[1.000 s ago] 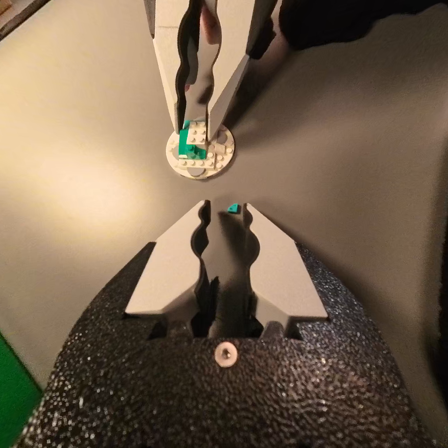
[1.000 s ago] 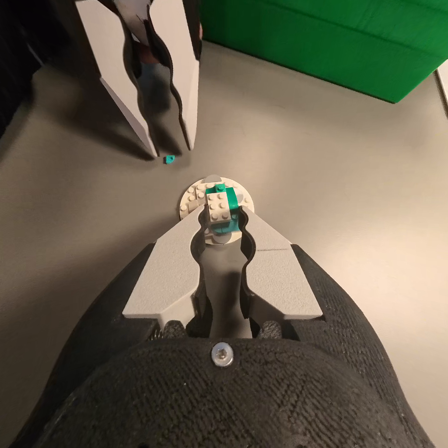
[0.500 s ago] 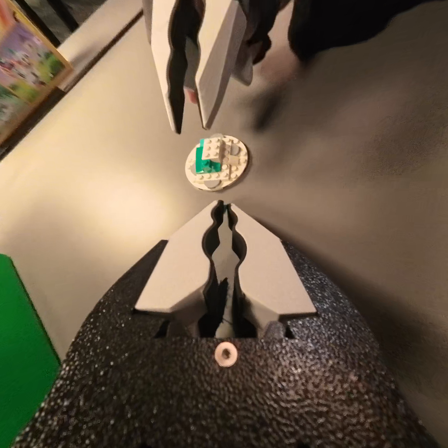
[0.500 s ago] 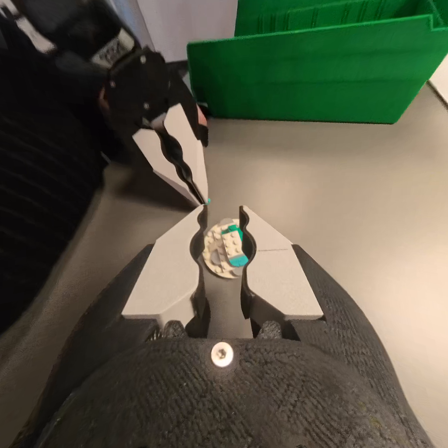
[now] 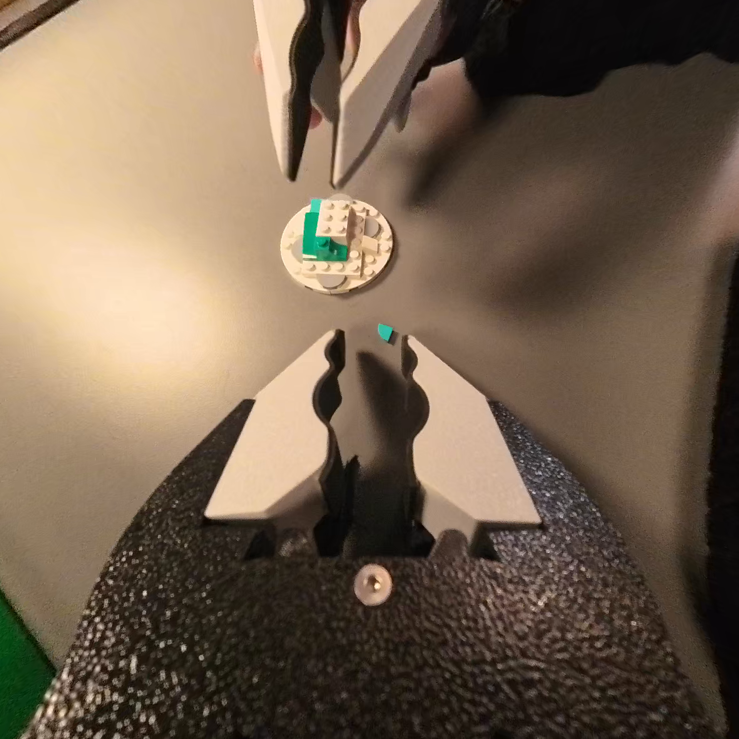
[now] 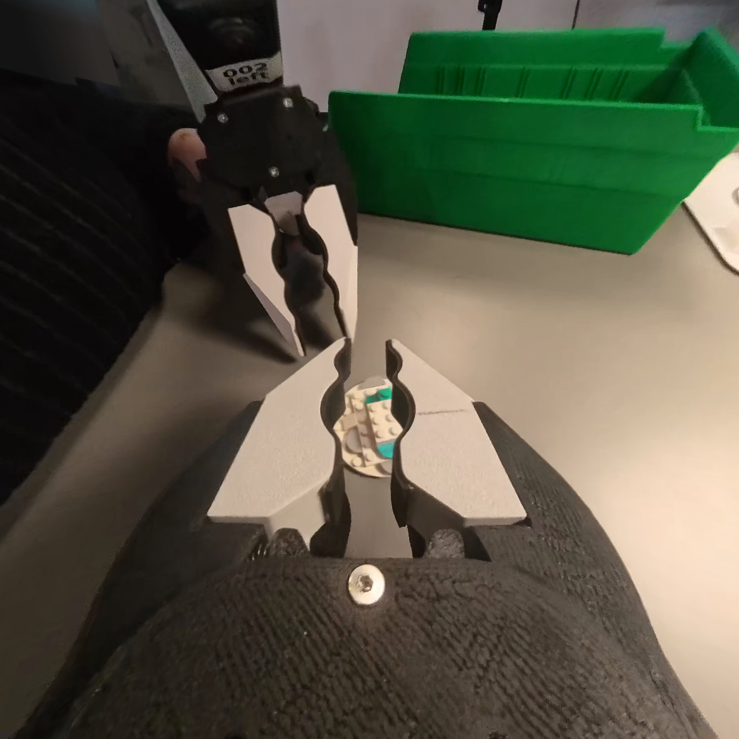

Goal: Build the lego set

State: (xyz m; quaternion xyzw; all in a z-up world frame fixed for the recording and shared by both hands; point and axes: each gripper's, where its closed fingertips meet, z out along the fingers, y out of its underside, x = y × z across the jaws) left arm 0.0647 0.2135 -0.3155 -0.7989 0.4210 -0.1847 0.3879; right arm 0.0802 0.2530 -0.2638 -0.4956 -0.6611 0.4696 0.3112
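A round white plate (image 5: 372, 256) carries white bricks and a green L-shaped piece and lies on the grey table. A small teal piece (image 5: 386, 332) lies loose on the table by my left gripper's right fingertip. My left gripper (image 5: 371, 335) is open and empty just short of the plate. My right gripper (image 5: 314, 187) hangs open and empty on the plate's far side. In the right wrist view I see the plate (image 6: 360, 452) down between my right gripper's (image 6: 367, 352) fingers, with the left gripper (image 6: 323, 347) facing it. The teal piece is hidden there.
A green plastic bin (image 6: 540, 160) stands behind on the right. A person's dark sleeve (image 5: 600, 40) and dark striped clothing (image 6: 60, 240) border the table's left side. A white object (image 6: 720, 224) lies at the right edge. Across from one pair of fingers to the other is roughly 7 cm. Left tips and right tips are each some 35 cm from the white object (image 6: 720, 224).
My right gripper let go of the plate build, rose and narrowed. My left gripper closed at the teal piece half a second ago and has opened again; the piece lies on the table.
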